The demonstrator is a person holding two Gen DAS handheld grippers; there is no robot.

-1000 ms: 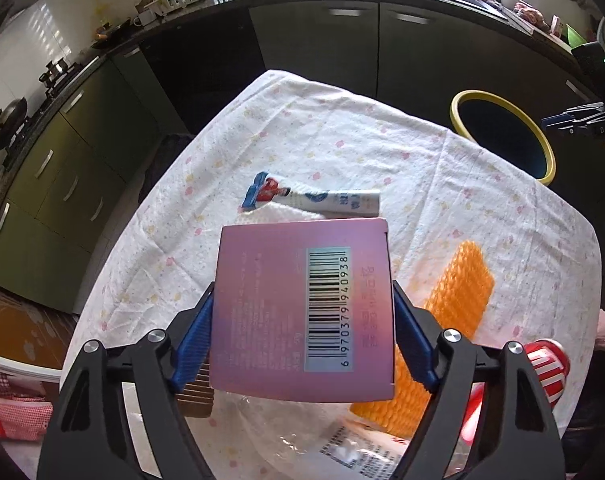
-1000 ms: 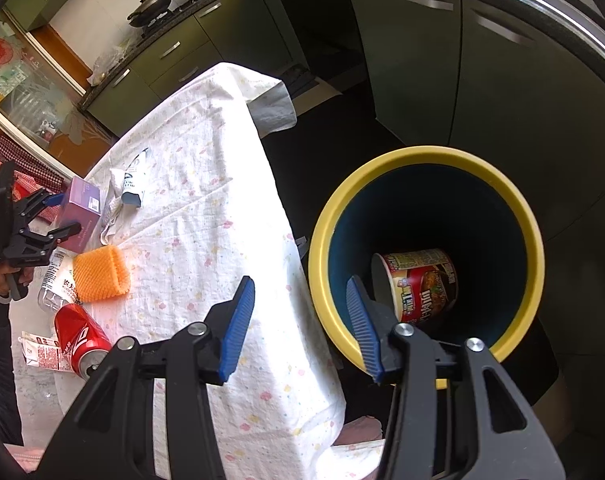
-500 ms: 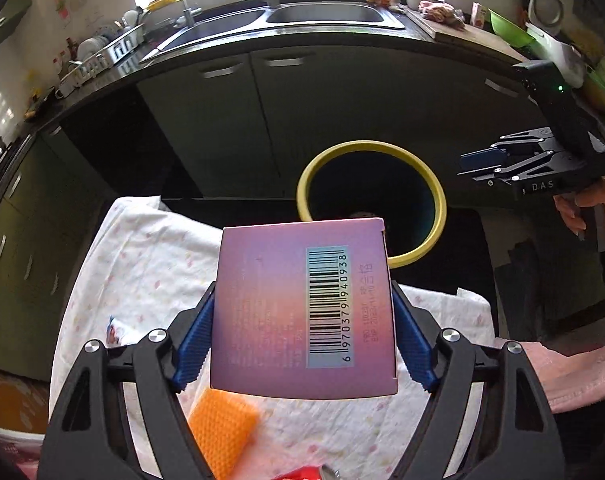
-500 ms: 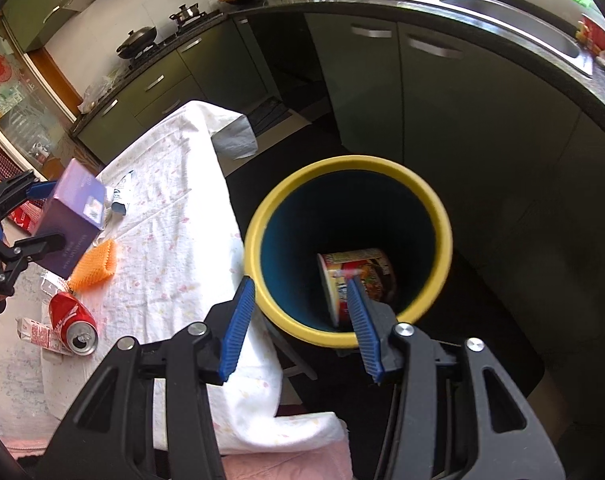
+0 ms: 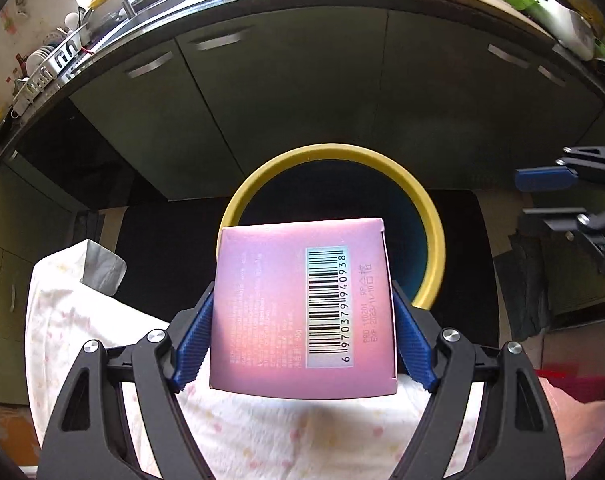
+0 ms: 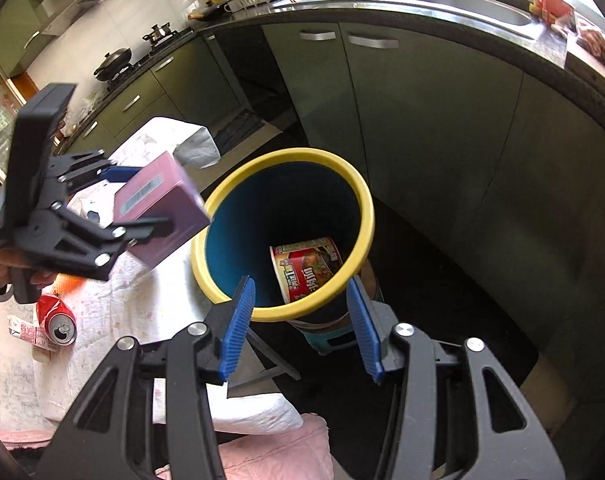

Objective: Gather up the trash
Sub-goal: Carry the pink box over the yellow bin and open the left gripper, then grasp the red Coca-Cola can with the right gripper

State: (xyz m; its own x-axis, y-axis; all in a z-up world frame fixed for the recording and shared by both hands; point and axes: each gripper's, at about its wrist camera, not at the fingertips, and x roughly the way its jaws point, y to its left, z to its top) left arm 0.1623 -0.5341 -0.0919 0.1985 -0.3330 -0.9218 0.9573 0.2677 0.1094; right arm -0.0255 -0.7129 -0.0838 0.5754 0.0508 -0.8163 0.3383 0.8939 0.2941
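My left gripper (image 5: 302, 320) is shut on a pink-purple box (image 5: 302, 308) with a barcode, its blue pads pressing both sides. It holds the box in the air at the table's edge, just before the yellow-rimmed blue bin (image 5: 330, 152). The right wrist view shows the same box (image 6: 158, 208) in the left gripper (image 6: 142, 204), beside the left rim of the bin (image 6: 366, 216). A red noodle cup (image 6: 308, 266) lies inside the bin. My right gripper (image 6: 299, 292) hangs open and empty above the bin's near rim. It also shows at the right edge as the right gripper (image 5: 550, 196).
The table's floral cloth (image 6: 158, 304) carries a red can (image 6: 56, 316), a small packet (image 6: 22, 330) and an orange mesh piece (image 6: 68, 282). Green kitchen cabinets (image 6: 422, 128) and a dark counter stand behind the bin. A pink cloth (image 6: 270, 452) lies below.
The left gripper has carried the box off the table's middle to the edge by the bin. The right gripper has drawn back, so the bin sits farther from it.
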